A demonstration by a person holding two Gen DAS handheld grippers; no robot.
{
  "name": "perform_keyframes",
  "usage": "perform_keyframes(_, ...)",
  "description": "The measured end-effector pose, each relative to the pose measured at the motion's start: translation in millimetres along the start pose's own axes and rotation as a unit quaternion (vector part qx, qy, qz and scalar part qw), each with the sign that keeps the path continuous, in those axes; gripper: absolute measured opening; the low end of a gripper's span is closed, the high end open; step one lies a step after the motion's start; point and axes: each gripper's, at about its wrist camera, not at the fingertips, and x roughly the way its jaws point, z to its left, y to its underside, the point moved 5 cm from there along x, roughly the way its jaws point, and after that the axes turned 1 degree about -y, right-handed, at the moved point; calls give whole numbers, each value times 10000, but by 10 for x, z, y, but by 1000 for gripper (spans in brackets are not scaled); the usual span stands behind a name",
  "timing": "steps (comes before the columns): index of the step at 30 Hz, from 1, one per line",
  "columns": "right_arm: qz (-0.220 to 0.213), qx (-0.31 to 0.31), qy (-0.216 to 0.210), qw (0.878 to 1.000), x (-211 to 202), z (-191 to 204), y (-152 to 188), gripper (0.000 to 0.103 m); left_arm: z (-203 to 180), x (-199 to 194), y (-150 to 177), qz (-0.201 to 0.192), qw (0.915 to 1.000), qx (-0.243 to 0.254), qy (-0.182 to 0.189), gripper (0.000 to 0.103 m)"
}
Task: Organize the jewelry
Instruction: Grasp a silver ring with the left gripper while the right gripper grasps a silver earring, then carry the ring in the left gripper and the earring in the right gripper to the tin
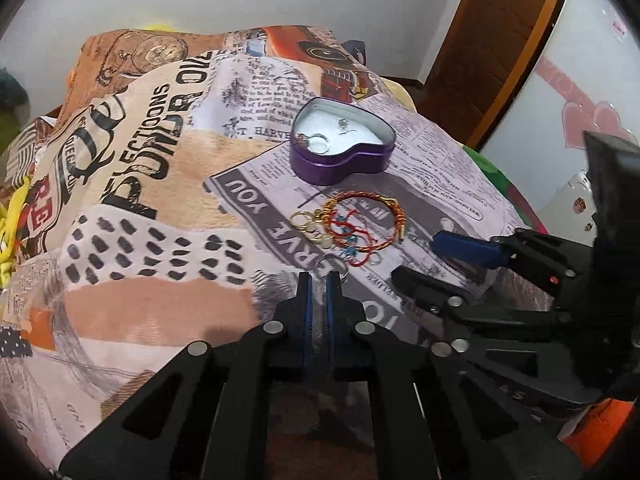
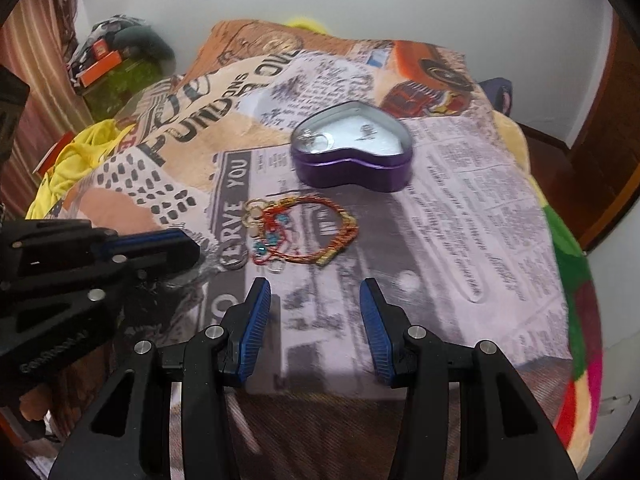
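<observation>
A purple heart-shaped tin (image 1: 362, 160) (image 2: 360, 170) sits open on the printed blanket, with a ring (image 1: 320, 145) and small silver pieces on its white lining. In front of it lies a heap of jewelry (image 1: 354, 226) (image 2: 298, 234): a red and gold bracelet, gold rings, turquoise beads. A silver ring (image 1: 331, 267) (image 2: 233, 261) lies at the heap's near edge. My left gripper (image 1: 318, 280) is nearly shut with its tips at the silver ring; whether it grips the ring is unclear. My right gripper (image 2: 316, 290) is open and empty, just short of the heap.
The blanket (image 1: 160, 184) covers a raised surface that drops off at the right. A wooden door frame (image 1: 492, 52) stands at the back right. Yellow cloth (image 2: 80, 160) and boxes lie at the left. The wall is close behind.
</observation>
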Motion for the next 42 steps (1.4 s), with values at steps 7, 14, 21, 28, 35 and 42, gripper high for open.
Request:
perform_keyframes(7, 80, -268, -9, 9996, 137, 128, -57, 34, 135, 10, 25, 40, 9997, -190, 154, 5)
perform_keyframes(14, 98, -489, -32, 9987, 194, 175, -87, 9, 99, 64, 24, 78, 9998, -107, 146, 8)
perform_keyframes(21, -24, -333, -56, 9994, 127, 107, -68, 9, -25, 148, 2, 182, 9997, 154, 99, 25)
perform_keyframes(28, -166, -54, -52, 9998, 6, -80, -35, 9, -109, 296, -62, 267, 9992, 301, -55, 31)
perform_keyframes(35, -321, 126, -70, 9994, -72, -212, -56, 9, -108, 396, -131, 275, 9992, 275, -102, 27)
perform_keyframes(42, -410, 218, -80, 9989, -121, -259, -86, 9, -129, 366, -133, 218, 9991, 310, -195, 21)
